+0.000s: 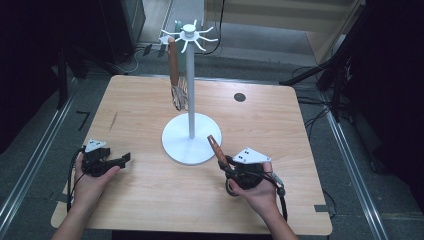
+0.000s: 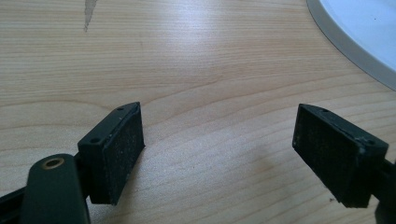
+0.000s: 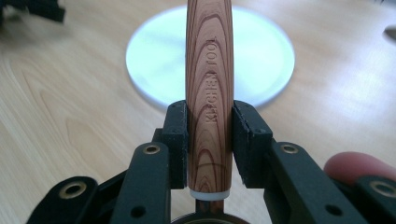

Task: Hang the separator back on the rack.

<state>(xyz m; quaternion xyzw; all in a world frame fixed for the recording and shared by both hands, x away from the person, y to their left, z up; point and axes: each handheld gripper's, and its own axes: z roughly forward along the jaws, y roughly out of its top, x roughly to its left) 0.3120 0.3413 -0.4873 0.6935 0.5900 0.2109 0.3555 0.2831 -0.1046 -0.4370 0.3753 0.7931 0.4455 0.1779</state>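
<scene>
Between the right gripper's (image 3: 209,140) closed jaws we find a wooden-handled utensil (image 3: 209,84); swinging it carelessly could topple the white rack (image 1: 191,90). Left gripper (image 2: 233,154) open, empty.

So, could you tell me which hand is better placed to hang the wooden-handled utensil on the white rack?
The right: its claw already grips the wooden handle, close to the rack. The left claw is open on the table.

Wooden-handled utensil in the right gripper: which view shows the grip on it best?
The right gripper view: the brown wood-grain utensil handle fills the frame, clamped between the black pads of the right gripper. The high view shows it small, angled toward the white stand base.
</scene>
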